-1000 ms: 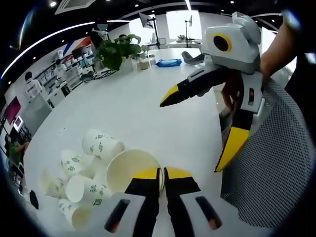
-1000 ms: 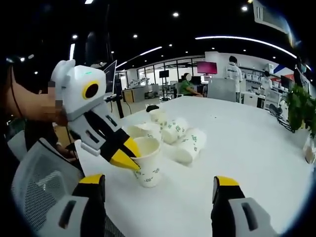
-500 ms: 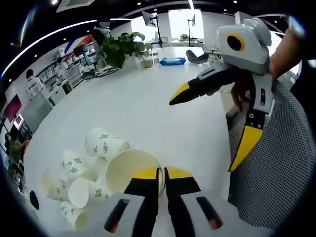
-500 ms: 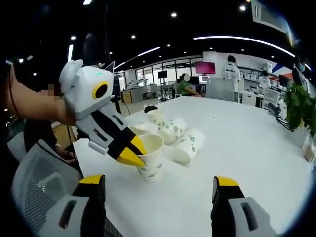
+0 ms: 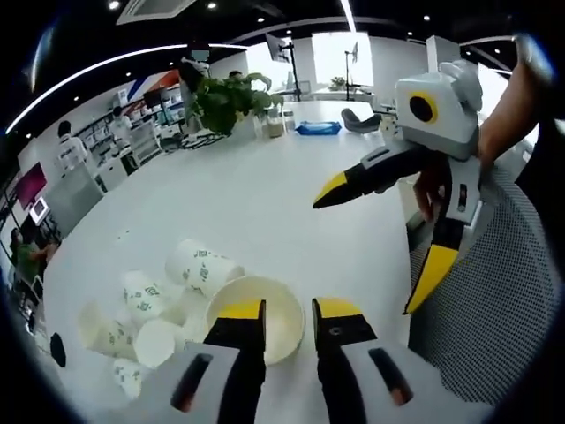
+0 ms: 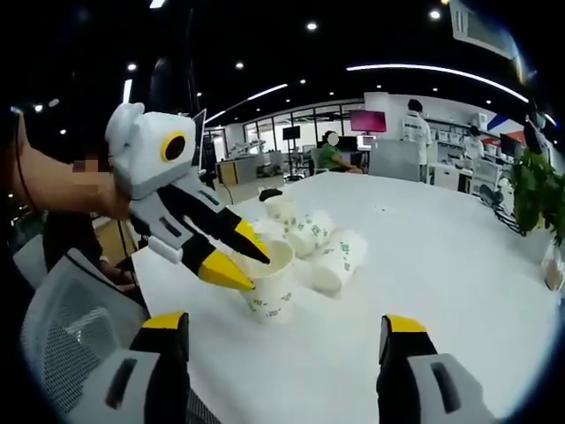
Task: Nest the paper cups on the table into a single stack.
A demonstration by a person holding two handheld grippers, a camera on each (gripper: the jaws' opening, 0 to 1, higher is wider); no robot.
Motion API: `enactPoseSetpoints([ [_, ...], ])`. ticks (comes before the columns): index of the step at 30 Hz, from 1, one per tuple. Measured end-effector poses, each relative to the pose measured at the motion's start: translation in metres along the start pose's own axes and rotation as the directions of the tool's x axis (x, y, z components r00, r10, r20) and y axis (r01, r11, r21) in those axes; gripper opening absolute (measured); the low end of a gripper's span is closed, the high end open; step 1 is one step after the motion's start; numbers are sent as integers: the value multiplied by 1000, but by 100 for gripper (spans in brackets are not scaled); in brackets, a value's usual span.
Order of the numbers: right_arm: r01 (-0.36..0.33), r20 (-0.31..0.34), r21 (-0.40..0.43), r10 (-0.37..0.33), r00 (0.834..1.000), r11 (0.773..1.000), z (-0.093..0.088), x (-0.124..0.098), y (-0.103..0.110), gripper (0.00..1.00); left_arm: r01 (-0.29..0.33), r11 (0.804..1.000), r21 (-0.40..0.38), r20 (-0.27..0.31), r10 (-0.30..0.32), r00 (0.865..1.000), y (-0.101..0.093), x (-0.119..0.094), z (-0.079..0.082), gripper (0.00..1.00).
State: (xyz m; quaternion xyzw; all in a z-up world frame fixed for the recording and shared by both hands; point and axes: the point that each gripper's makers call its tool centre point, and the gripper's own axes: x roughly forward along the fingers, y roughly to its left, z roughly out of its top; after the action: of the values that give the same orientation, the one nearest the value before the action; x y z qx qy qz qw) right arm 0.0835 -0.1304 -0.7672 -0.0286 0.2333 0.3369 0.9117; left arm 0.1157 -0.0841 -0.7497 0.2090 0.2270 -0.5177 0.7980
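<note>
On table (image 6: 459, 283), left gripper (image 6: 243, 265) parted astride upright cup (image 6: 269, 281); right gripper (image 6: 282, 340) wide, empty; green print unreadable.

Right gripper view. The right gripper (image 6: 284, 349) is being held with jaws spread wide at 6 o'clock. The left gripper (image 6: 240, 261), entering from 9 o'clock, is being positioned with parted jaws straddling the rim of an upright paper cup (image 6: 272, 283) on the white table (image 6: 459, 274). Toppled cups (image 6: 320, 243) are lying behind, toward 12 o'clock.
</note>
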Motion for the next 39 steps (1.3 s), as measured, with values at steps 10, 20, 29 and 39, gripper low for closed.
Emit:
enactPoseSetpoints([
  [10,1,7,6,-1,1000,1000,2,-1,1,90,-81,995,-65,122,88,989,34,-20,14,30],
  [20,8,5,9,-8,1000,1000,0,0,-2,90,-201,969,-143,149,222,964,82,-35,8,41],
  [29,17,6,14,-17,1000,1000,1,-1,-4,90,-257,944,-205,95,280,955,124,-35,-23,44],
  [39,16,-2,16,-16,1000,1000,-1,-1,-5,90,-254,944,-209,12,262,965,129,-19,-46,44],
])
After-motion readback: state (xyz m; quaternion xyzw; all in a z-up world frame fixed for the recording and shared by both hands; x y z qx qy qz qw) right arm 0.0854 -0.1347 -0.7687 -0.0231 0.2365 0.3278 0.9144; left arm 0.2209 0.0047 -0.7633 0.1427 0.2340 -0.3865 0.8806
